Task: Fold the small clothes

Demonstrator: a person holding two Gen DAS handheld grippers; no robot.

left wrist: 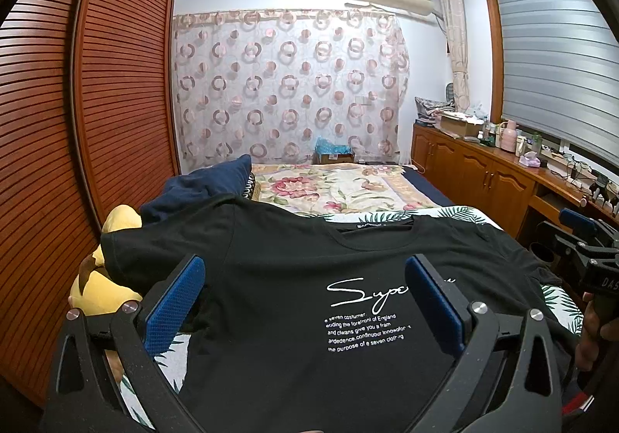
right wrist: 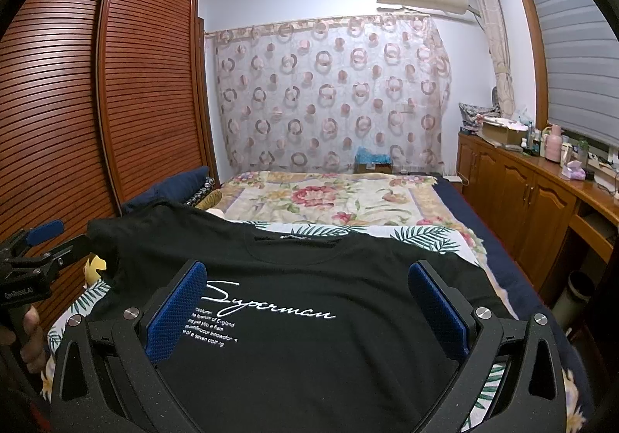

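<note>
Two hand-held grippers: both are hovering over one garment, jaws spread wide, neither pinching anything.
Far left: a slatted red-brown wooden wardrobe (left wrist: 85,116) is standing beside the bed; a yellow plush toy (left wrist: 100,286) is lying against it, just beside the shirt's left sleeve.
Left hand-held gripper (left wrist: 305,301): its blue textured pads (left wrist: 174,305) are sitting apart above the left half of the shirt's chest, gripping no cloth.
Task item: a black cotton T-shirt with white script lettering (left wrist: 294,266) is lying face up on the palm-leaf printed bedsheet (right wrist: 421,236), collar pointing away, sleeves spread out to either side.
Right hand-held gripper (right wrist: 305,305): it is hanging spread over the right half of the print, empty.
Stage: folding is looking unstarted, since the shirt is lying unfolded.
Risk, left: the left sleeve is draping over the toy and a navy blue pillow (left wrist: 205,181), so a fold could be dragging them along or coming out lopsided.
Risk, cloth: a pinch could be catching the sheet beneath as well.
Risk, right: the right sleeve is lying close to the bed's edge and could be slipping off.
Containers: a brown cardboard box (right wrist: 373,162) at the bed's far end is holding crumpled blue material; another cardboard box (right wrist: 499,131) on the wooden counter (right wrist: 541,178) is showing contents too small to tell.
</note>
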